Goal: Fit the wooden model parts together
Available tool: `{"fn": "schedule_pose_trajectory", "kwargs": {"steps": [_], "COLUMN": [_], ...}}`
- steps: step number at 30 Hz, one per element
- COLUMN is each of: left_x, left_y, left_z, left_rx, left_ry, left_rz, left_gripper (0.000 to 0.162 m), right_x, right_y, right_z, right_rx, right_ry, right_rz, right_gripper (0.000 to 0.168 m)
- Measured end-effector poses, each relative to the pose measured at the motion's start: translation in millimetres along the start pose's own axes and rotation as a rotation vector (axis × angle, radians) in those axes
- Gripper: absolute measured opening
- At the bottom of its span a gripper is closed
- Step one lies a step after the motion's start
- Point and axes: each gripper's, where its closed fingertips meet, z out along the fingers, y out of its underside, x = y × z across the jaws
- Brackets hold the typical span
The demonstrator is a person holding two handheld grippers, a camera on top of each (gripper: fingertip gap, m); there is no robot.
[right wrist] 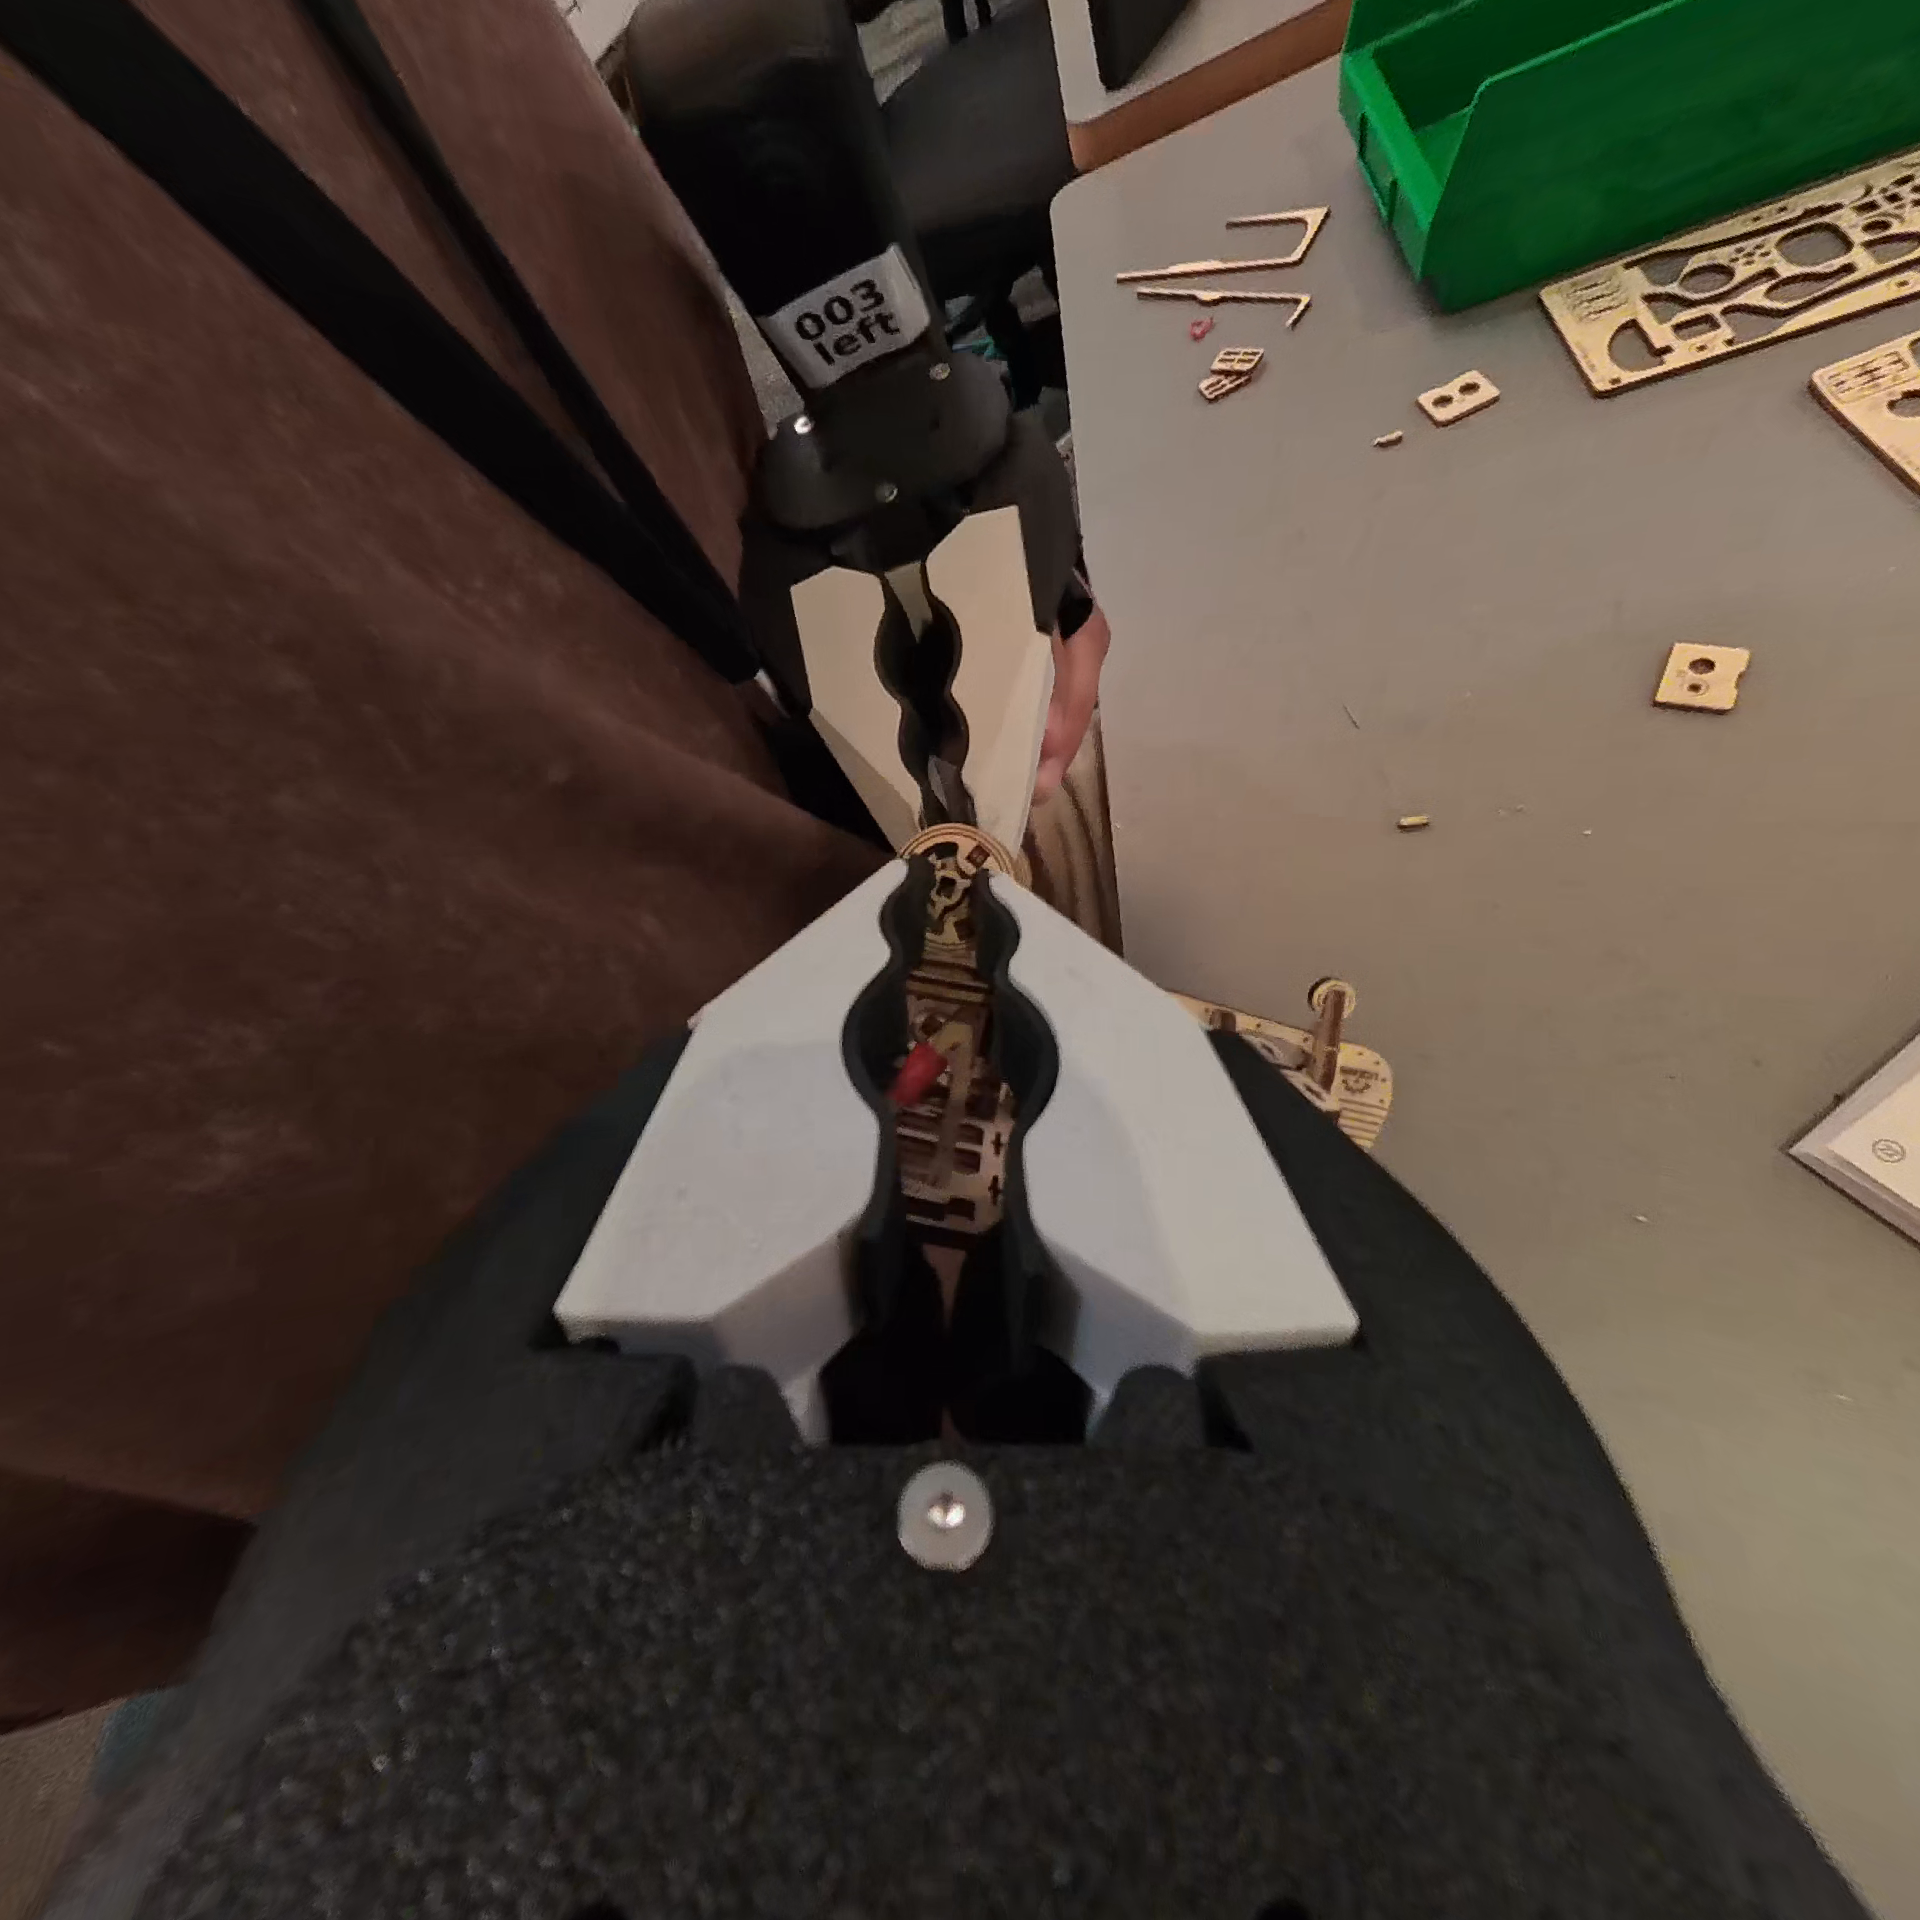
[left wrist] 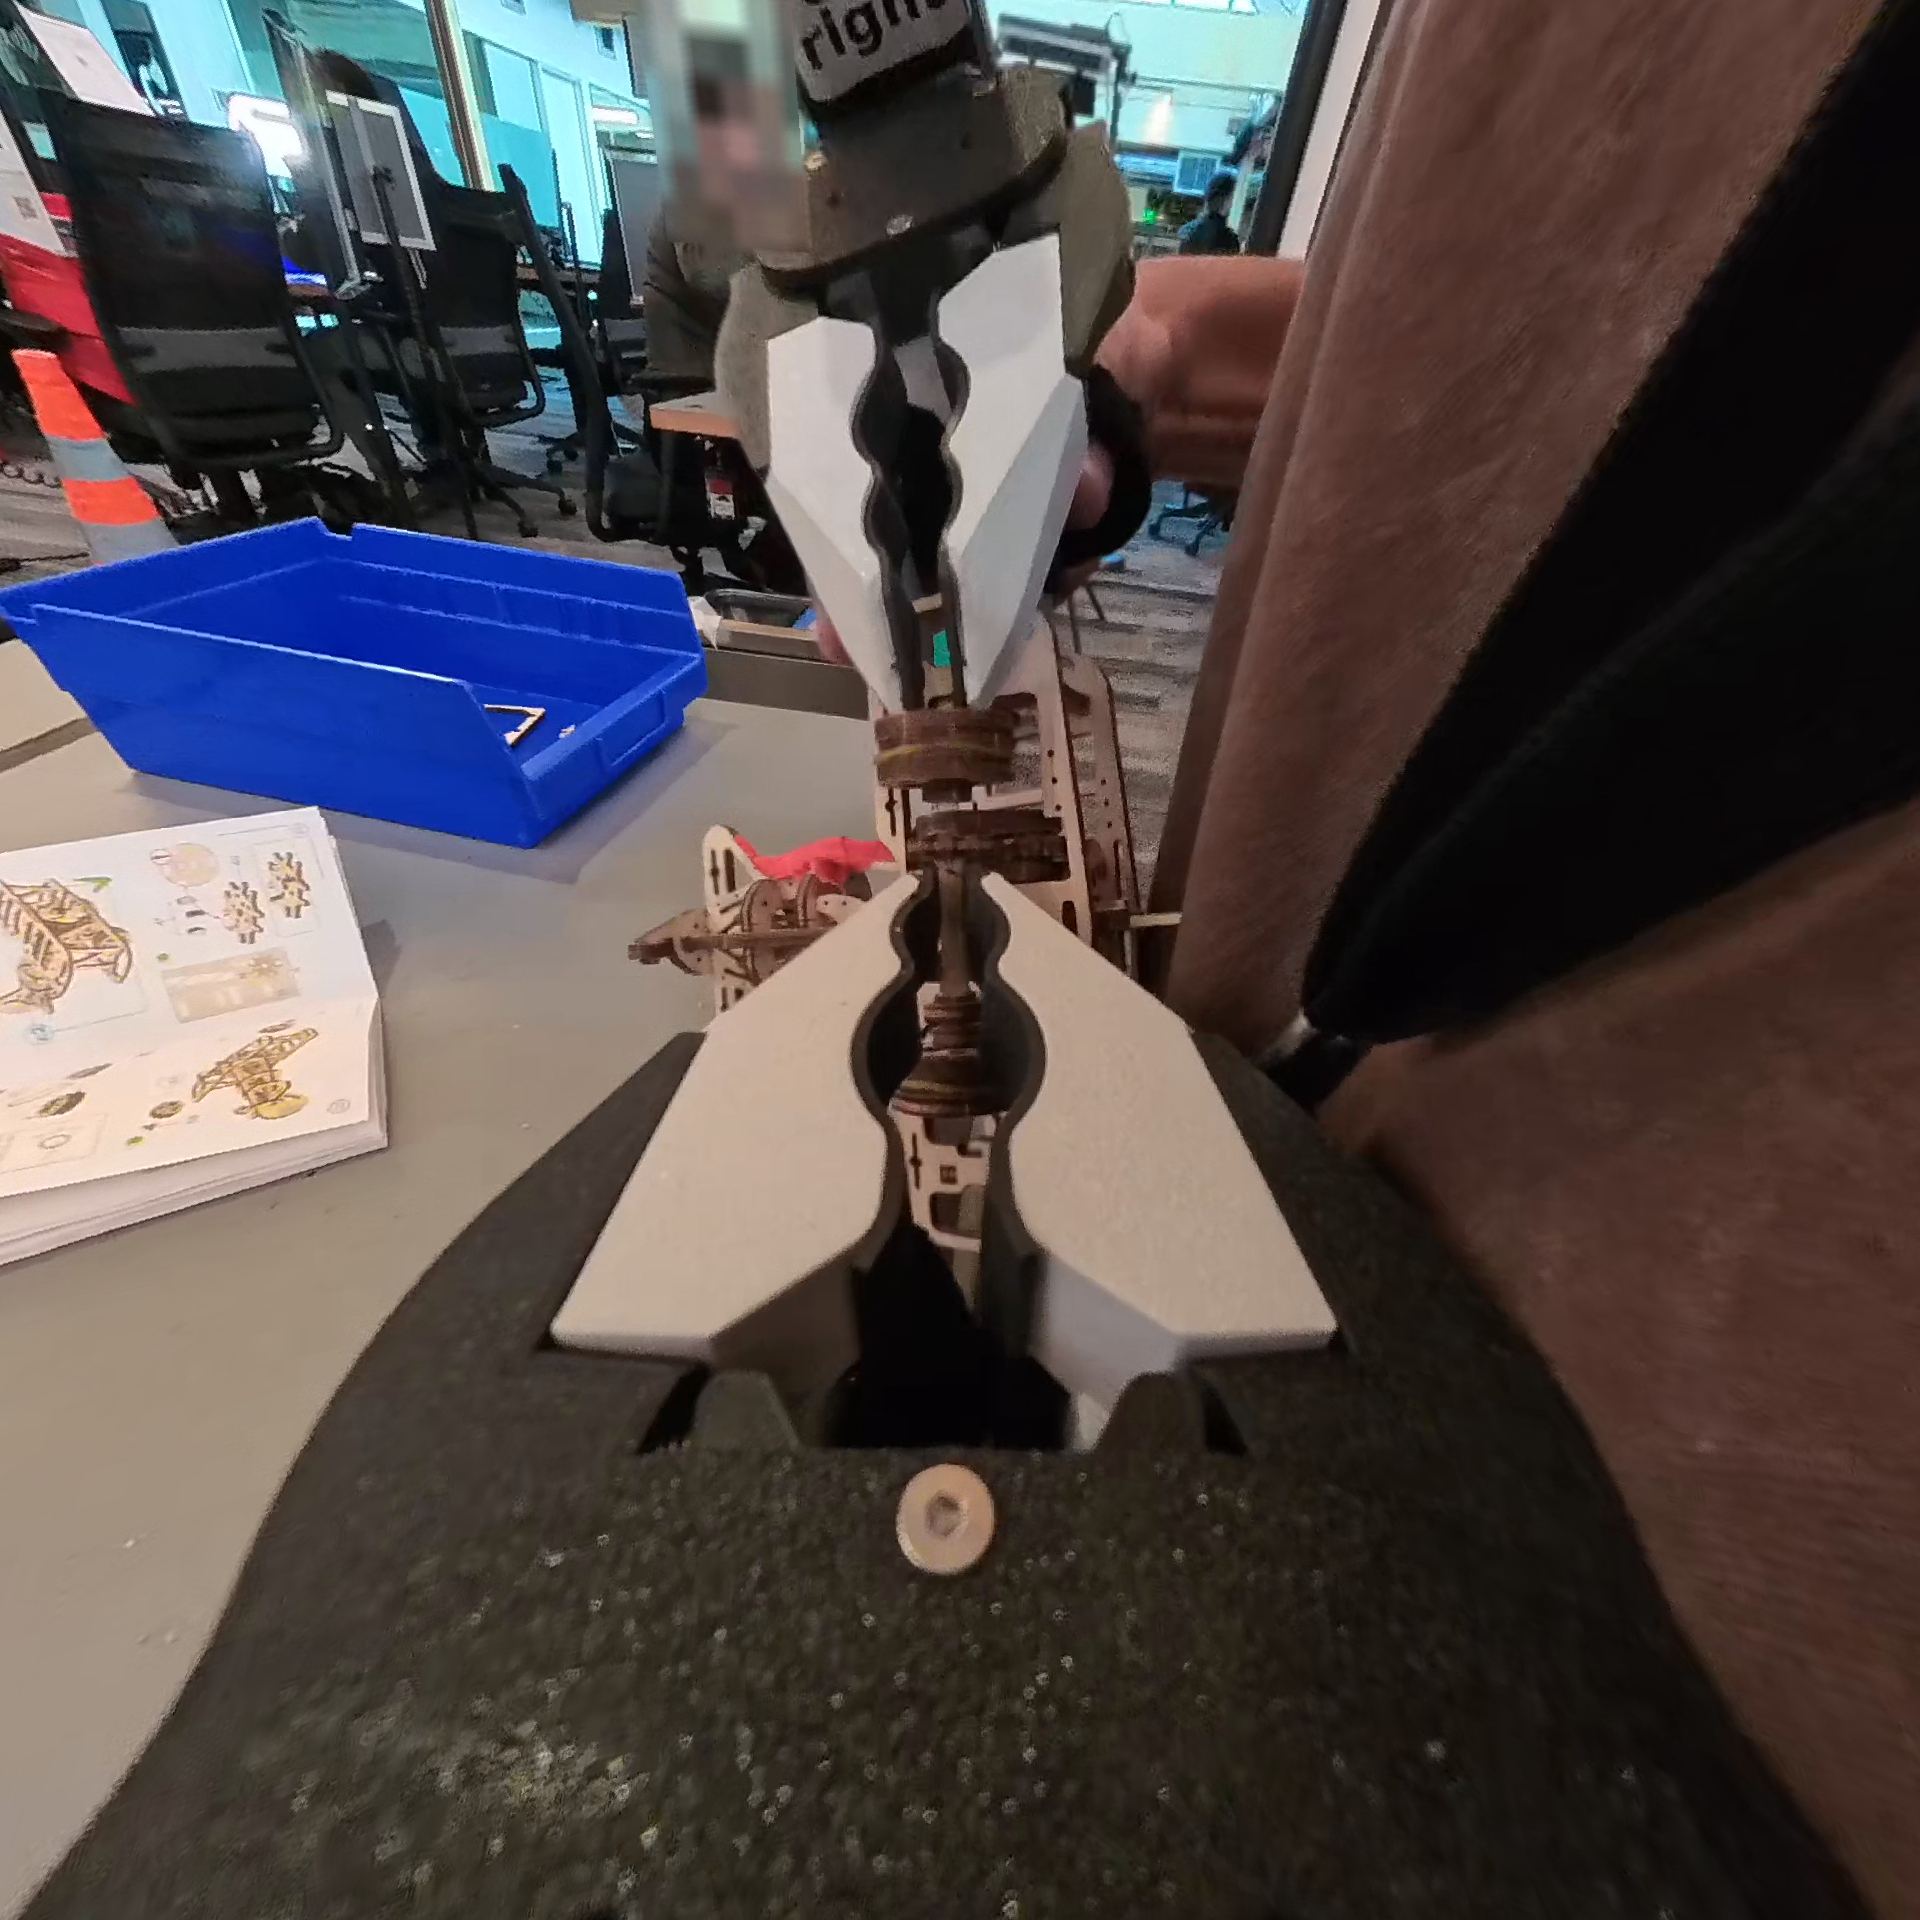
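A light wooden model with dark gear discs (left wrist: pixel 940 748) is held in the air between both grippers. My left gripper (left wrist: pixel 951 883) is shut on its lower end, with the axle and small discs between the white fingers (left wrist: pixel 758 1122). My right gripper (left wrist: pixel 930 691) comes down from above and is shut on the upper end. In the right wrist view my right gripper (right wrist: pixel 945 868) is shut on the model's slotted plate (right wrist: pixel 951 1143), which bears a small red piece (right wrist: pixel 916 1072). The left gripper (right wrist: pixel 951 821) faces it and grips the round disc end.
A blue bin (left wrist: pixel 343 665), an instruction booklet (left wrist: pixel 177 997) and a second wooden sub-assembly (left wrist: pixel 758 914) lie on the grey table (left wrist: pixel 208 1455). A green bin (right wrist: pixel 1621 135), punched wooden sheets (right wrist: pixel 1714 301) and loose wooden bits (right wrist: pixel 1701 677) lie to the right. A person's brown garment (right wrist: pixel 312 727) is close. My two grippers' fingertips are within a few centimetres of each other.
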Motion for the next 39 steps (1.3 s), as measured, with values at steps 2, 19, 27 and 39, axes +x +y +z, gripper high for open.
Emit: {"fn": "schedule_pose_trajectory", "kwargs": {"steps": [2, 19, 27, 39], "left_x": [3, 7, 15, 21], "left_y": [3, 3, -8, -9], "left_z": [2, 5, 2, -1], "left_rx": [-0.019, -0.006, 0.037, 0.039], "left_ry": [0.011, 0.034, 0.052, 0.062], "left_rz": [0.004, -0.021, 0.026, 0.052], "left_gripper": [0.000, 0.000, 0.001, 0.001], "right_x": [-2, -6, -8, -20], "right_y": [4, 7, -4, 4], "right_z": [0, 1, -8, -2], "right_rx": [-0.014, -0.114, -0.048, -0.142], "right_ry": [0.002, 0.051, -0.148, -0.462], "right_rz": [0.012, -0.045, 0.066, 0.171], "right_gripper": [0.008, 0.007, 0.018, 0.015]}}
